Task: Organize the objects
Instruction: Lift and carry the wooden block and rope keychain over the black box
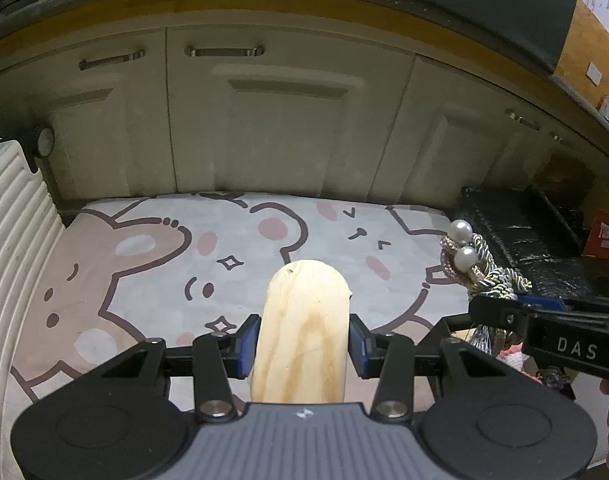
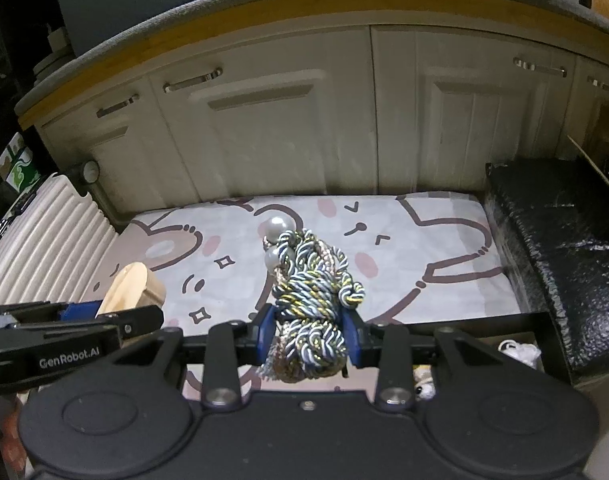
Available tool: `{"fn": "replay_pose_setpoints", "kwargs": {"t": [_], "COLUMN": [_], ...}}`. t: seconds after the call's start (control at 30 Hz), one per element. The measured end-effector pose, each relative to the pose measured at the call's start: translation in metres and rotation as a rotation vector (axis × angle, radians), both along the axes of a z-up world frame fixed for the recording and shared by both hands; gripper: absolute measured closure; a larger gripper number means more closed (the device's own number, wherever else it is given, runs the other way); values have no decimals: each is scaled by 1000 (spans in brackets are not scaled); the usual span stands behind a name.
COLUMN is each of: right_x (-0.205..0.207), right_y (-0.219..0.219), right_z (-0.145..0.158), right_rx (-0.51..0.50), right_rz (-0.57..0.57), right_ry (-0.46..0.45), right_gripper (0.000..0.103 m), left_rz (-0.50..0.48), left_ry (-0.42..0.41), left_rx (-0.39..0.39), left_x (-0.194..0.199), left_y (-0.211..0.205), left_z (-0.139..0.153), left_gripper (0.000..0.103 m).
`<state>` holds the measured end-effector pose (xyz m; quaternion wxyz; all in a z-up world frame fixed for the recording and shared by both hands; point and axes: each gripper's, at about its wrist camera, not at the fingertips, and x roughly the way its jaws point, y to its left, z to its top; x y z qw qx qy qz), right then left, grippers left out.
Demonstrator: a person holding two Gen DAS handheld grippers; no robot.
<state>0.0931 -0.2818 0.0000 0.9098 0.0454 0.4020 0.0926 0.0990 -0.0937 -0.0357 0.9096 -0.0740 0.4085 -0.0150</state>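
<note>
The left gripper is clamped on a wooden block, its blue pads pressed flat against the block's two long sides; the rounded end sticks out ahead, above the mat. The right gripper is closed tight on a bundle of twisted cord with two pearls at its far end, held just right of the left one and also clear of the mat.

Both items look carried, so the step in hand is probably the move to where each belongs. Keep both grips firm and steady. The cord is soft and could slip or sag, so avoid jerks. Keep the two tools apart so the tassel does not snag the left fingers. A black tray shows near right, with small items inside; it may be the drop spot.
</note>
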Motion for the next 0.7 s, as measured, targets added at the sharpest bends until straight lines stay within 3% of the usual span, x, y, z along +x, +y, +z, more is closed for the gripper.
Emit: {"fn": "replay_pose_setpoints", "kwargs": {"t": [0.37,0.7], "right_x": [-9,-15], "right_y": [-31,-80], "right_z": [4,7], "right_rx": [-16,-14], "right_rz": [-14,-92], "right_ry": [-6,-17], "right_gripper": [66,66], "left_rz": [-40,-138], "left_ry": [-5,-19], "left_rx": [-16,-37], "left_x": [5,9], "left_y": [-30,-69], "left_z": [1,2], "left_gripper": [57,57]}}
